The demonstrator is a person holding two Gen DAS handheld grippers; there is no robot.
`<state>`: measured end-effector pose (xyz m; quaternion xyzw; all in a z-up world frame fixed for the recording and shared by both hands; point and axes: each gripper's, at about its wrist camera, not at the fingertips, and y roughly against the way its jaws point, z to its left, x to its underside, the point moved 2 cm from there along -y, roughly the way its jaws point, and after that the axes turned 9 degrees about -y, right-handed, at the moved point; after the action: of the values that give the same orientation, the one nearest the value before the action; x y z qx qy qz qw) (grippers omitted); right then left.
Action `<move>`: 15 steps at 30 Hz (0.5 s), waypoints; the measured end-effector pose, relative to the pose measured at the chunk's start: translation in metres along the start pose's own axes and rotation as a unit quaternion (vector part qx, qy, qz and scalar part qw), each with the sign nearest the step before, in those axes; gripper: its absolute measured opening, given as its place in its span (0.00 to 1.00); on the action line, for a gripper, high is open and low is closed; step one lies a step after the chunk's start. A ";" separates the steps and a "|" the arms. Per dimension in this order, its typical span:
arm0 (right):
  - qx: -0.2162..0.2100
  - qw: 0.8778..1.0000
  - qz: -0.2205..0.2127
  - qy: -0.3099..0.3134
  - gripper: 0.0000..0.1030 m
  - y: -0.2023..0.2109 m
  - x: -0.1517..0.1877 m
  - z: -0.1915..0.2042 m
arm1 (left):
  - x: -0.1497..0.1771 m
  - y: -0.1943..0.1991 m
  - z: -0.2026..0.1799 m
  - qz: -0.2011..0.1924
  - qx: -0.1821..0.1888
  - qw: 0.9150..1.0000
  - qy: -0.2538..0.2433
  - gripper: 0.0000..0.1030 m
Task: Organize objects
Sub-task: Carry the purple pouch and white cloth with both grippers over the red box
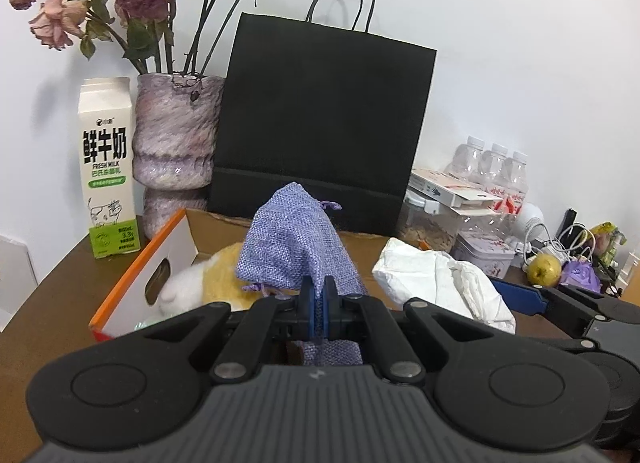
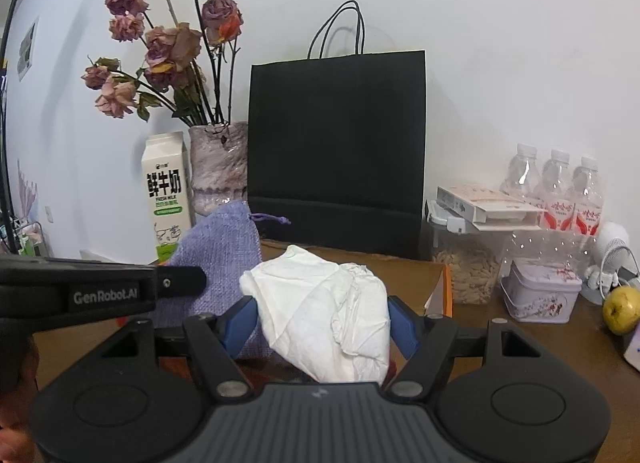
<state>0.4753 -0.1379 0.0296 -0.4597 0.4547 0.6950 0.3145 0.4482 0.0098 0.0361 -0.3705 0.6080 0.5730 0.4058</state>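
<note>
My left gripper [image 1: 319, 295] is shut on a purple woven pouch [image 1: 294, 241] and holds it up over an open cardboard box [image 1: 160, 263] with an orange rim. A yellow and white plush toy [image 1: 208, 283] lies in the box. My right gripper [image 2: 322, 317] is shut on a crumpled white cloth bag [image 2: 324, 311], held just right of the pouch [image 2: 218, 255]. The white bag also shows in the left wrist view [image 1: 440, 283], with the right gripper [image 1: 560, 303] behind it.
A black paper bag [image 1: 324, 123] stands against the wall behind the box. A milk carton [image 1: 108, 167] and a vase of dried roses [image 1: 176, 143] stand at left. At right are water bottles [image 2: 556, 191], a clear container [image 2: 472, 263], a floral tin [image 2: 540, 291] and a yellow pear [image 2: 622, 309].
</note>
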 end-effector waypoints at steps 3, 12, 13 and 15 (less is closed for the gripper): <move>0.000 1.000 -0.001 -0.003 0.67 -0.012 -0.005 -0.004 | -0.006 -0.015 0.004 -0.002 -0.005 1.000 -0.003 0.04; 0.005 1.000 0.003 0.001 0.67 -0.047 -0.012 -0.008 | -0.014 -0.047 0.011 -0.001 -0.004 1.000 -0.013 0.04; 0.006 1.000 0.004 0.002 0.67 -0.049 -0.012 -0.008 | -0.015 -0.049 0.013 -0.003 -0.003 1.000 -0.012 0.04; 0.007 1.000 0.005 0.002 0.67 -0.053 -0.012 -0.009 | -0.016 -0.051 0.014 -0.005 -0.004 1.000 -0.013 0.05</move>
<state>0.5280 -0.1255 0.0216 -0.4564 0.4627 0.6924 0.3133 0.5020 0.0205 0.0303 -0.3674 0.5986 0.5783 0.4150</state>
